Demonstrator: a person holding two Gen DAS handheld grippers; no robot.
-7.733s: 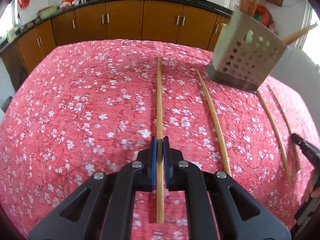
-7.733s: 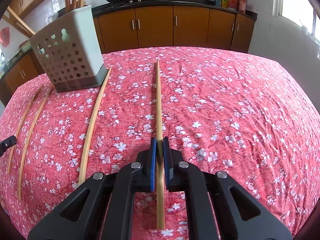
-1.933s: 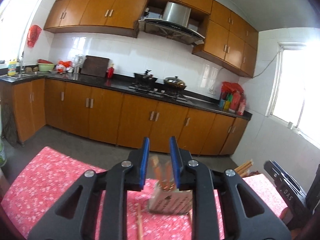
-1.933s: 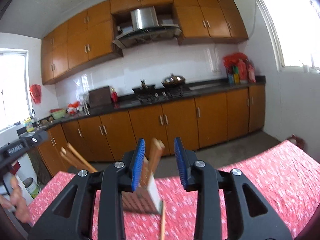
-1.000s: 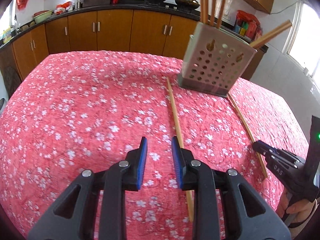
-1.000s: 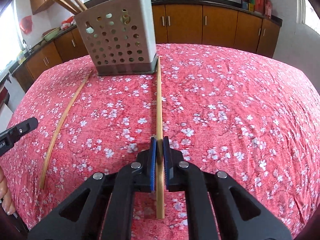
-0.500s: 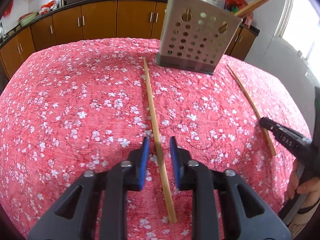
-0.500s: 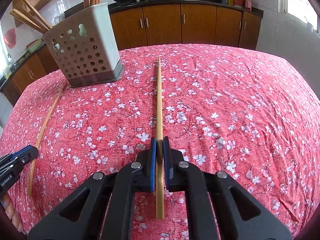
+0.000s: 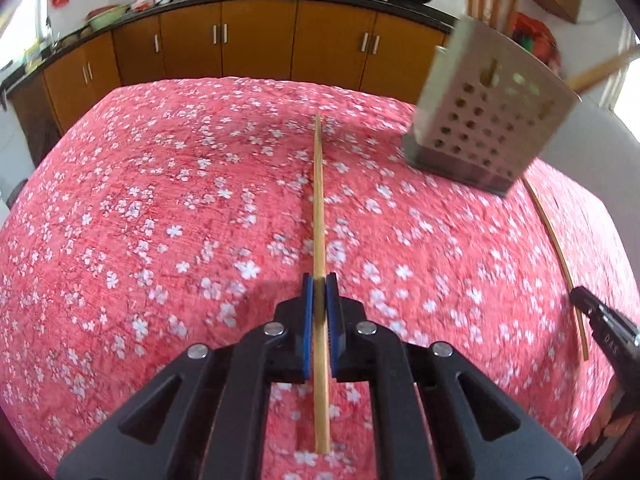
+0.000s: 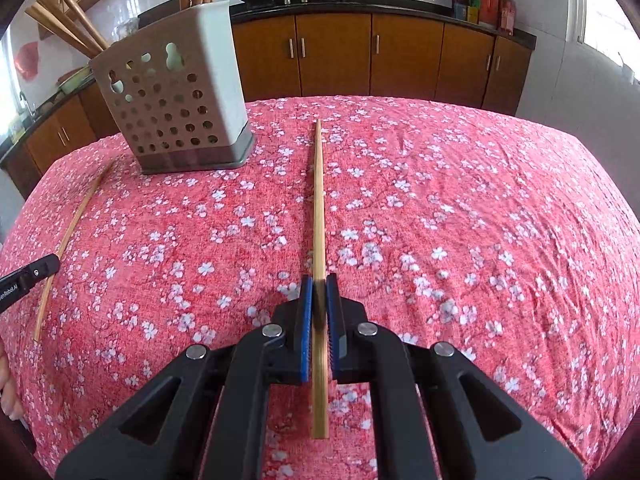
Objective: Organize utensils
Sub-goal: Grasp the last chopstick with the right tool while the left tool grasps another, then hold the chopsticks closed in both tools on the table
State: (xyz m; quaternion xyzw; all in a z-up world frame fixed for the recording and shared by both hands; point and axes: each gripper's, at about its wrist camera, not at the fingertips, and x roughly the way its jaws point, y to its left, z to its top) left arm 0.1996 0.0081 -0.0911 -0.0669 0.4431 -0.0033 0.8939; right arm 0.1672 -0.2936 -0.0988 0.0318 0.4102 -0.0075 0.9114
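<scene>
Chopsticks clamped in both jaws: left gripper point(image 9: 320, 286) has just closed on its chopstick point(image 9: 319, 200), right gripper point(image 10: 319, 286) grips the other chopstick point(image 10: 319, 200). Each stick runs straight ahead toward the desk's far edge. Holder point(image 9: 486, 120) stands ahead-right of left, ahead-left of right.

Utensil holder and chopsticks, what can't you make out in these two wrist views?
- Utensil holder: left wrist view, motion-blurred; its contents run off the top edge.
- Holder's inside: right wrist view, walls hide how many chopsticks it holds.
- Held chopstick: the right hand-held gripper covers its gripped middle.
- Loose chopstick: near end partly behind the other gripper.
</scene>
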